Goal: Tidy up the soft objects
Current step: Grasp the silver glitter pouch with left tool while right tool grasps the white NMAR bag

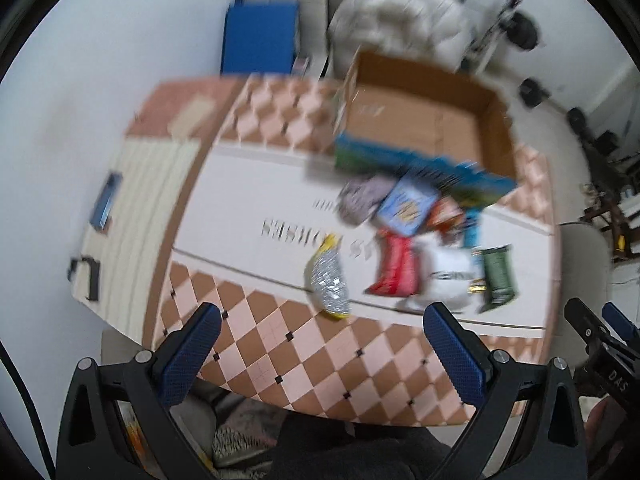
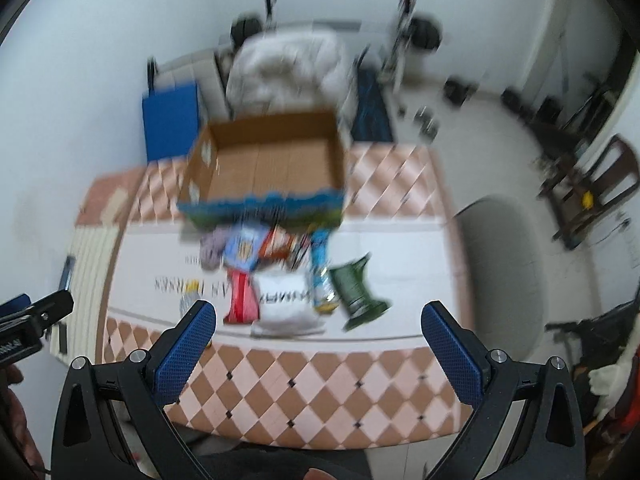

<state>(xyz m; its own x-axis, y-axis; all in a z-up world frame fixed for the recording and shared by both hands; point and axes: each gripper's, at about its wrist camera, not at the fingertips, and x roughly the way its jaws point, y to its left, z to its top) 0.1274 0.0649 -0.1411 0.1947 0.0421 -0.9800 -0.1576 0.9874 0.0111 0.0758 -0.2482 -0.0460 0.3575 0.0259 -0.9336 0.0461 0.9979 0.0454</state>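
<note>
Several soft packets lie on the table in front of an open cardboard box: a silver and yellow packet, a red one, a white one, a green one, a blue one and a purple one. My left gripper is open and empty, above the table's near edge. My right gripper is open and empty, also above the near edge. Both views are blurred.
The table has a checkered cloth with a white middle band. A white padded chair and a blue panel stand behind it. A grey chair stands at the right.
</note>
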